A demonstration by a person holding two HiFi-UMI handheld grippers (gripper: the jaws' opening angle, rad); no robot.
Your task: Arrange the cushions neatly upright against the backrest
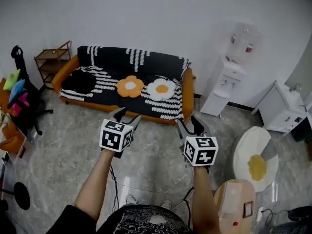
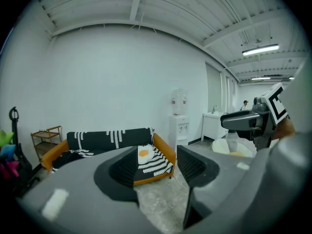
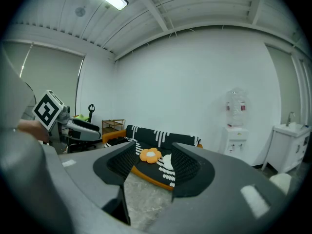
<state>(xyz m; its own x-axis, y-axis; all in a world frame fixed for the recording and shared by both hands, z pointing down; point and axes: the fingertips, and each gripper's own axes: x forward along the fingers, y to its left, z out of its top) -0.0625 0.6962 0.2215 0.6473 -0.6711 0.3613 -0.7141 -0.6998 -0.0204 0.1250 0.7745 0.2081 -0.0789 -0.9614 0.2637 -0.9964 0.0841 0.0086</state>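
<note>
A sofa (image 1: pixel 185 89) with an orange frame and a black-and-white striped cover stands against the far wall. On its seat lie an orange flower cushion (image 1: pixel 130 86) and a white flower cushion (image 1: pixel 161 88), both flat, side by side. A black cushion (image 1: pixel 79 81) lies at the seat's left end. My left gripper (image 1: pixel 126 116) and right gripper (image 1: pixel 190 126) hover over the floor in front of the sofa, both open and empty. The left gripper view shows the white cushion (image 2: pixel 144 154) between the open jaws, far off. The right gripper view shows the orange cushion (image 3: pixel 149 155) and the white one (image 3: pixel 167 162).
A water dispenser (image 1: pixel 226 82) and a white sink cabinet (image 1: pixel 285 106) stand right of the sofa. A wooden shelf (image 1: pixel 51 62) and a black office chair (image 1: pixel 24 104) are at the left. A white egg-like round cushion (image 1: pixel 253 160) and a wooden stool (image 1: pixel 236 204) sit near my right.
</note>
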